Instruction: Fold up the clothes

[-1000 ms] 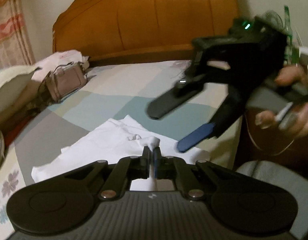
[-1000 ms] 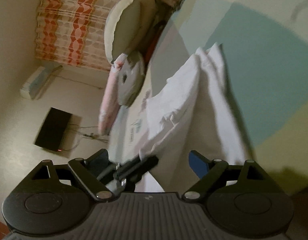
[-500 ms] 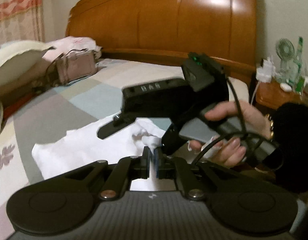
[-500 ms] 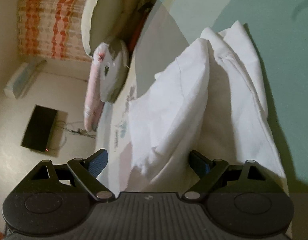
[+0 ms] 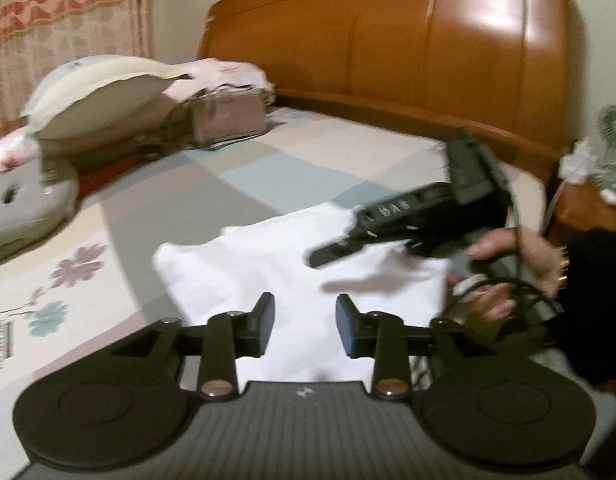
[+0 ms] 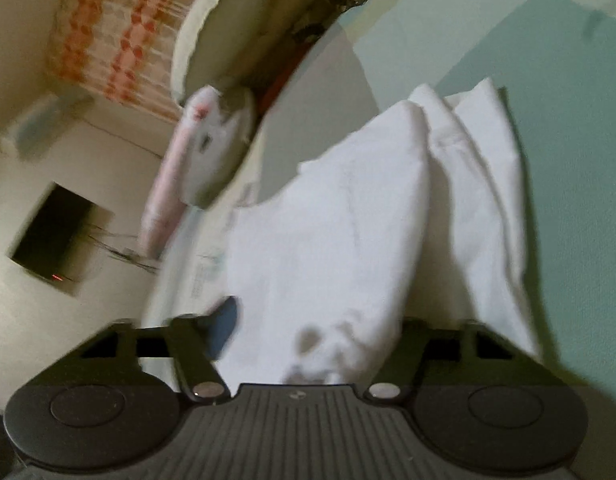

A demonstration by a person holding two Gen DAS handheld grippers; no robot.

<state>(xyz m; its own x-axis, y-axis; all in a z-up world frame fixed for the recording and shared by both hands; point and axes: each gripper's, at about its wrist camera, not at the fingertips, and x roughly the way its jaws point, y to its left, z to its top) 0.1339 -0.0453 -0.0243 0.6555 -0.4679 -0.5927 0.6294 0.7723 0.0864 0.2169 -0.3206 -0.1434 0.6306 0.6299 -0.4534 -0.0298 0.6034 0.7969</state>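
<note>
White garment (image 5: 291, 272), pastel-checked bedspread (image 5: 267, 168), orange headboard (image 5: 388, 48)

A bedroom in a home. A glossy orange-brown wooden headboard (image 5: 408, 52) stands at the far end of a bed covered by a patchwork sheet of grey, pale blue and cream squares with flower prints (image 5: 243, 172). A cream pillow (image 5: 103, 96) and a dusty-pink handbag (image 5: 227, 120) lie at the far left. A beige curtain with red wavy bands (image 5: 63, 20) hangs on the left. At the right, a wooden bedside table (image 5: 580, 208) carries a small green fan (image 5: 612, 124). A dark flat screen (image 6: 51, 240) hangs on a pale wall.
</note>
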